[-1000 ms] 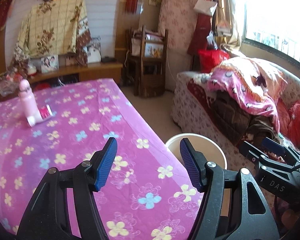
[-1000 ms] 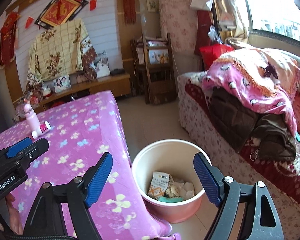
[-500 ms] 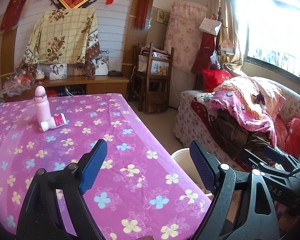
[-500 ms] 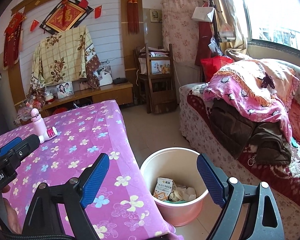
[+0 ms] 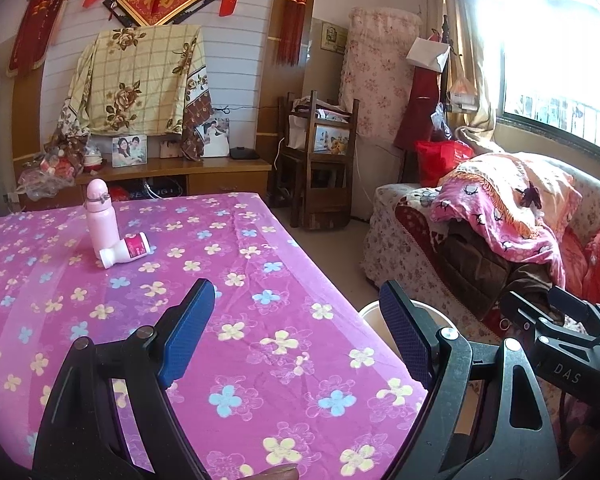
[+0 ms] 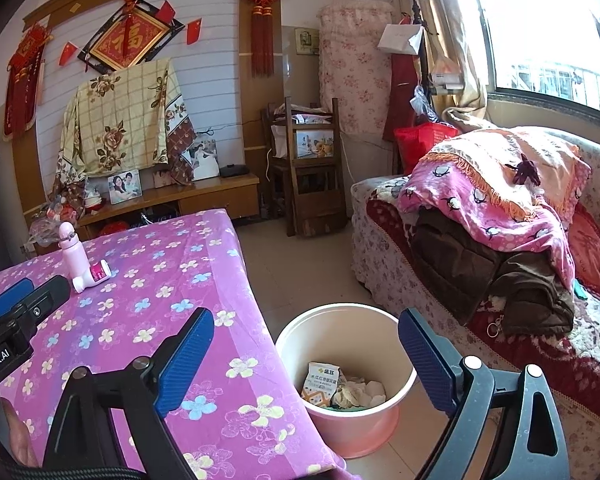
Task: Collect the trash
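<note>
A pink trash bin (image 6: 352, 424) stands on the floor beside the table's right edge. It holds a printed packet (image 6: 320, 382) and crumpled paper (image 6: 360, 392). Its rim shows in the left wrist view (image 5: 370, 314). My right gripper (image 6: 306, 354) is open and empty, above the bin and the table edge. My left gripper (image 5: 296, 332) is open and empty above the pink flowered tablecloth (image 5: 240, 280). Its body shows at the left of the right wrist view (image 6: 16, 320). The right gripper's body shows at the right of the left wrist view (image 5: 560, 340).
A pink bottle (image 5: 100, 216) stands on the far side of the table with a small white bottle (image 5: 126, 250) lying against it. A sofa (image 6: 500, 280) piled with blankets and clothes lines the right. A wooden chair (image 6: 308, 184) and a low cabinet (image 6: 180, 200) stand at the back.
Both grippers have risen and tilted up, so more of the room and wall shows. The left gripper's jaws have opened wider. The bin sits lower in both views.
</note>
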### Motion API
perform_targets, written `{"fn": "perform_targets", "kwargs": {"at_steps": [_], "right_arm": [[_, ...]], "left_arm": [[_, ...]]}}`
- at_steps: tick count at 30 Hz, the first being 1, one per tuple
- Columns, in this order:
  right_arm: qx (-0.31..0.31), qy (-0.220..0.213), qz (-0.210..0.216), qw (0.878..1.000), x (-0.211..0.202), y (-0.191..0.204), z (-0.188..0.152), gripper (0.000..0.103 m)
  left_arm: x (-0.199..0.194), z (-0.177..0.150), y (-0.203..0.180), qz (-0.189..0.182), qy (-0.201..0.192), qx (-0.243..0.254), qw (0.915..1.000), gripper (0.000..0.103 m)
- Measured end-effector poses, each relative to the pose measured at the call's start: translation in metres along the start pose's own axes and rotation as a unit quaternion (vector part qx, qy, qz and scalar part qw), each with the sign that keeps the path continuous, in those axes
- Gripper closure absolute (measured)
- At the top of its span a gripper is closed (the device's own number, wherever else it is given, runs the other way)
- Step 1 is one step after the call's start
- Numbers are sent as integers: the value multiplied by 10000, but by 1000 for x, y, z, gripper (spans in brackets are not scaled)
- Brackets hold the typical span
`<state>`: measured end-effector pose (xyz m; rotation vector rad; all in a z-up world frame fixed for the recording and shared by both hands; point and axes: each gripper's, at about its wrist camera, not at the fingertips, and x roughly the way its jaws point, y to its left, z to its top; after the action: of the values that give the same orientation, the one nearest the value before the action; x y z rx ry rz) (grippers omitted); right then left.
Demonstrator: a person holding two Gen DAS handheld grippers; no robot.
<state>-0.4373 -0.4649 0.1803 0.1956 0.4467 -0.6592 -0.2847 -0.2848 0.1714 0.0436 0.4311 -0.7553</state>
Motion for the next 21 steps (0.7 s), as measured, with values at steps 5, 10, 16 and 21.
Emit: {"fn": "perform_targets", "kwargs": {"at_steps": [5,10,16,21], "right_arm": [[51,5,8,10000,0,-3,-1,11],[49,15,-3,10000,1,-3,-1,11],[70,58,7,10000,2,-6,-3,11],[65,71,-5,10000,3,-8,-4,11]], "left_arm": [[0,-1,-3,42,0,70,10000,19],[0,-2,-6,120,6,151,9998,19],[0,-3,-7,102,3,150,9998,19],[0,-4,-9,127,2,217,9997,19]]}}
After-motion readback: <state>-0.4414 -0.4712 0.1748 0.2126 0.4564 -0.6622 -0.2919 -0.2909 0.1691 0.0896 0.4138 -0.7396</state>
